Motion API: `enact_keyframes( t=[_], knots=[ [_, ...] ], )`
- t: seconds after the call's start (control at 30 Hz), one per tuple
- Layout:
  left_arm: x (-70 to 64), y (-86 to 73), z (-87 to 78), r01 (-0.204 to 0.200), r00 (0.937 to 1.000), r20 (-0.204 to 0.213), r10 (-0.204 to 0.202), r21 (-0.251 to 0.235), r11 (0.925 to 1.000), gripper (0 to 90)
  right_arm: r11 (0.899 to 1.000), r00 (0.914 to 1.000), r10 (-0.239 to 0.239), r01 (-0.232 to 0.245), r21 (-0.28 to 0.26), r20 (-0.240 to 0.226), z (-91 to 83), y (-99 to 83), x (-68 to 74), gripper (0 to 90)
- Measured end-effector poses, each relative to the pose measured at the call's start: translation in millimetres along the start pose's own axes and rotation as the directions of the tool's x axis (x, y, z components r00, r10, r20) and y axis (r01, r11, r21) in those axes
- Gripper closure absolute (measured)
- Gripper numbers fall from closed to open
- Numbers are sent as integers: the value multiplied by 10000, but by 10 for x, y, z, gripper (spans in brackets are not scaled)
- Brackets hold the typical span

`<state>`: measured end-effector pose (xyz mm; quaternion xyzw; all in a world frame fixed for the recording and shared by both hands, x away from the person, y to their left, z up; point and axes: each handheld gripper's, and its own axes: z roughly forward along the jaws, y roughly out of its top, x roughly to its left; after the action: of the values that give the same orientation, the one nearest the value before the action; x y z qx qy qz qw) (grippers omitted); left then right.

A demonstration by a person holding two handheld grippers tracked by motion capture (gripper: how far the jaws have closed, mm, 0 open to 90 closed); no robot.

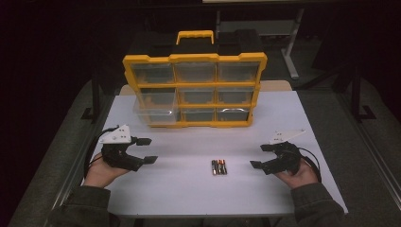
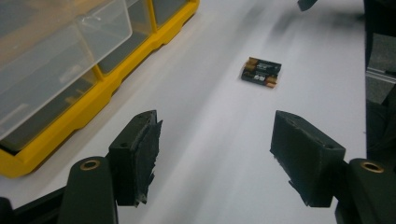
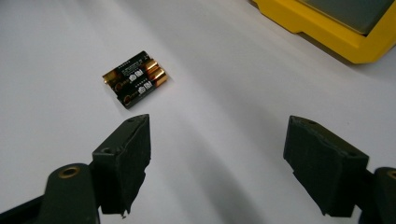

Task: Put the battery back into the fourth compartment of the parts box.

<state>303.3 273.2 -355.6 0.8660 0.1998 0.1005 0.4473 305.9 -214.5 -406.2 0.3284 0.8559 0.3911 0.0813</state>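
Observation:
A small row of black-and-copper batteries (image 1: 219, 167) lies side by side on the white table (image 1: 189, 189), near the front middle. The same batteries (image 2: 262, 72) lie ahead and to the right in the left gripper view, and the batteries (image 3: 135, 78) sit up and to the left in the right gripper view. My left gripper (image 1: 147, 150) hovers open at the table's left, nothing between its jaws. Open too, the right gripper (image 1: 261, 156) sits right of the batteries, empty. A yellow organiser case (image 1: 195, 90) with clear drawers stands upright at the back.
The case's bottom-left clear drawer (image 1: 156, 115) sticks out a little. Its yellow frame (image 2: 93, 102) is close on the left gripper's left side, and a yellow corner (image 3: 327, 28) shows far off for the right one. Dark floor surrounds the table.

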Motion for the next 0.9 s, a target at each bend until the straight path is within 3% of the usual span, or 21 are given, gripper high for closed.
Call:
enact_keyframes(
  t=[0.27,0.4,0.7,0.77,0.9],
  knots=[
    [-2,-100,41,40,9997,-236,-35,199,9998,304,9999,9999,-26,24,-117,-158,3,58,43,249],
    [-1,-146,41,204,9994,-282,-203,53,9998,294,10000,9996,-65,63,-66,-289,13,119,72,260],
    [-15,-242,34,365,9976,-583,-367,-44,9993,290,9993,9986,-30,48,360,-519,117,262,171,300],
    [-25,-250,48,334,9976,-605,-331,32,9994,290,9985,9980,206,-175,522,-600,160,297,190,299],
    [-57,-258,71,220,9973,-698,-208,153,9996,282,9987,9977,65,-31,511,-672,208,374,249,322]
  ],
)
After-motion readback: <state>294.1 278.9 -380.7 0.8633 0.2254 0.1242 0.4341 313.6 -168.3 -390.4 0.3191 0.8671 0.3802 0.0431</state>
